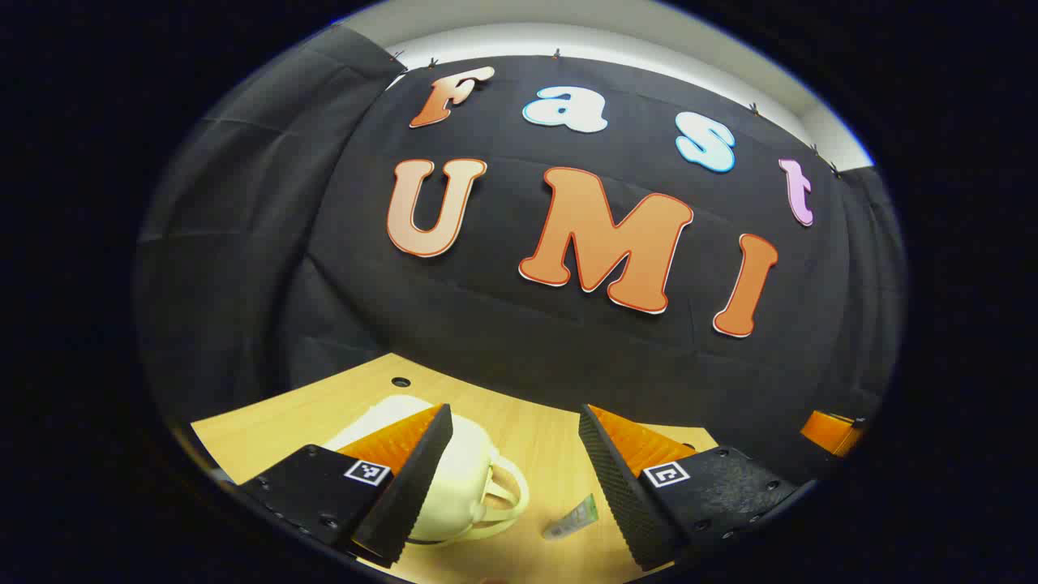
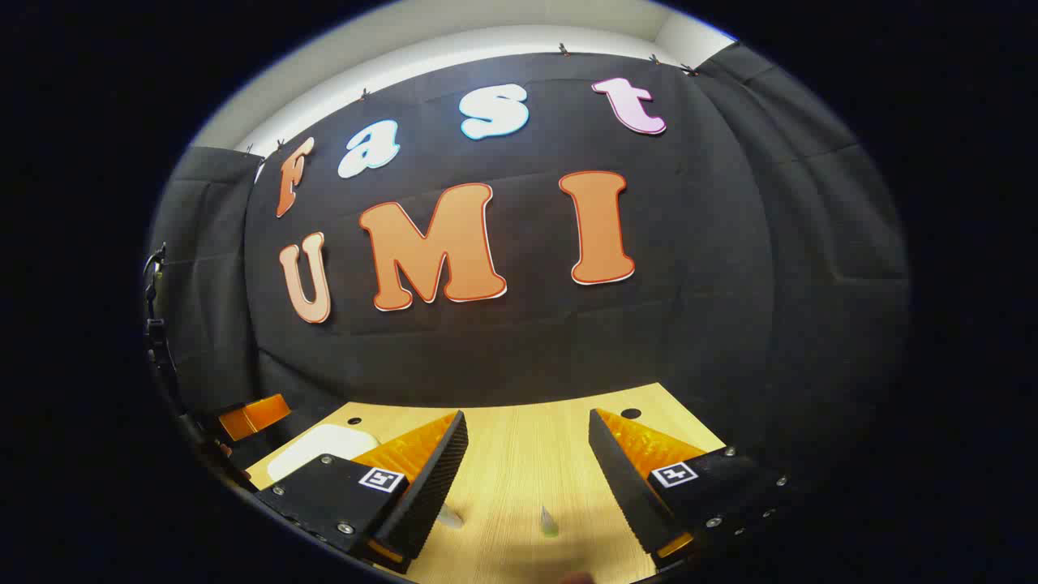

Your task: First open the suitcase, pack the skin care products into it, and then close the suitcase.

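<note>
In the left gripper view the left gripper (image 1: 515, 462) hangs released, jaws wide apart over the wooden table (image 1: 535, 430). The cream suitcase (image 1: 454, 478) lies shut just behind its left finger, handle toward the gap, with a small tube (image 1: 572, 519) beside it, so I judge opening is the step in hand, calling for a descent onto the case. In the right gripper view the right gripper (image 2: 527, 462) is likewise released above the table, two small skin care items (image 2: 549, 521) lying between its fingers, and the suitcase well off to the left.
</note>
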`<state>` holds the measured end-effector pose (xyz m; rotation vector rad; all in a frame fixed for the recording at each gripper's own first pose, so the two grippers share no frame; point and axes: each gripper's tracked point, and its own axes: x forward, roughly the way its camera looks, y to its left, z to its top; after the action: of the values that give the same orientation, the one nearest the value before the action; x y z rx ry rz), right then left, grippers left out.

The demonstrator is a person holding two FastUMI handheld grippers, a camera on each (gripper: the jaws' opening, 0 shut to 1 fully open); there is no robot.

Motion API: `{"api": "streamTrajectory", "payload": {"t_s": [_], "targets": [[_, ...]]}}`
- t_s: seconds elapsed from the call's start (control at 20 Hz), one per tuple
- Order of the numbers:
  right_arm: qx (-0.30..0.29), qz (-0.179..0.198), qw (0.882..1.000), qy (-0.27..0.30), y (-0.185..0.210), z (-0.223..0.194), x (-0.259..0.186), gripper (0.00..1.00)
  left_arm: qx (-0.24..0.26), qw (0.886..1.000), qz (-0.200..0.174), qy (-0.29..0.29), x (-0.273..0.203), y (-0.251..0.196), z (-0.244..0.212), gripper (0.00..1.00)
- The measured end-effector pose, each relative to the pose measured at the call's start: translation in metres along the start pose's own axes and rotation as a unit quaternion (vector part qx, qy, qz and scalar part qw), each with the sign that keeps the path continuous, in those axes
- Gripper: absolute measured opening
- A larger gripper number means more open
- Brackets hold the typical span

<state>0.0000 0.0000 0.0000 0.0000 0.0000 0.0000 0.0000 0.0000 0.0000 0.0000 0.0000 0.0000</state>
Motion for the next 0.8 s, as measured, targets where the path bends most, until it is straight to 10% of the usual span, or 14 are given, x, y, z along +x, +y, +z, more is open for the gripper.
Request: {"api": "streamTrajectory", "payload": {"t_s": [0.8], "targets": [[-0.026, -0.068, 0.997, -0.020, -0.018, 0.006, 0.011, 0.95, 0.040, 0.997, -0.059, -0.002, 0.015, -0.012, 0.029, 0.97]]}}
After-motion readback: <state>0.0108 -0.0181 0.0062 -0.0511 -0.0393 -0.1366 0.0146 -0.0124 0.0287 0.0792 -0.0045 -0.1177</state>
